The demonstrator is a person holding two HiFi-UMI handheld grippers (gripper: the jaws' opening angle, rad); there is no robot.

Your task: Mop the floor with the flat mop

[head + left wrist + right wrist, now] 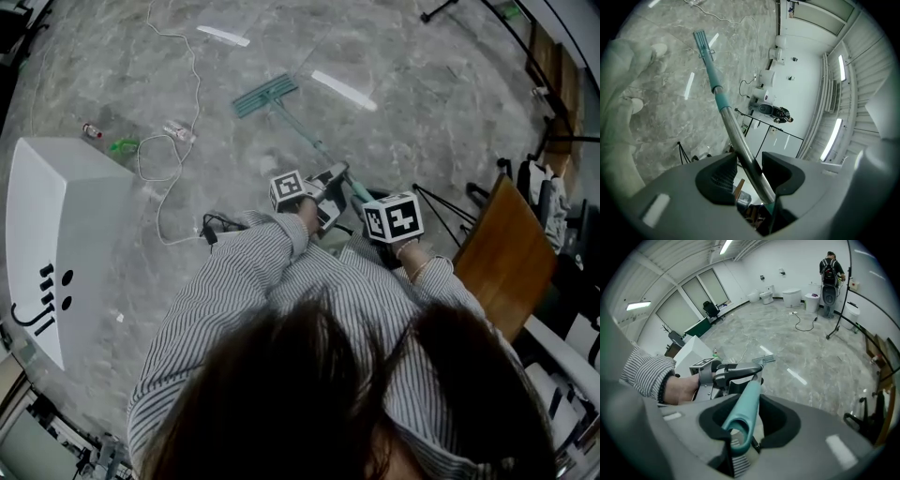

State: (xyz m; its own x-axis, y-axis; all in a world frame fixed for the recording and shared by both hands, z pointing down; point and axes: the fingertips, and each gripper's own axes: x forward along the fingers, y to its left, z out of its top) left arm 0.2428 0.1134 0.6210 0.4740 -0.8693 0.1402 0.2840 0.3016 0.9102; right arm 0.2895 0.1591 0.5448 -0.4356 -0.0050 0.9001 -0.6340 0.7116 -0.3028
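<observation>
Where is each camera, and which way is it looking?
Head view: on the person's head, looking down at the floor; hair and striped sleeves show.
Left gripper view: on the left gripper, looking down the mop handle to the mop head.
Right gripper view: on the right gripper, facing the left hand across the room.
All three show the mop.

The flat mop handle (307, 137) has its near end hidden under the right gripper (744, 420). The far-left floor litter (123, 145) is too small to identify.

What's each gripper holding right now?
Left gripper: shut on the flat mop, on its metal shaft.
Right gripper: shut on the flat mop, at its teal handle end.
</observation>
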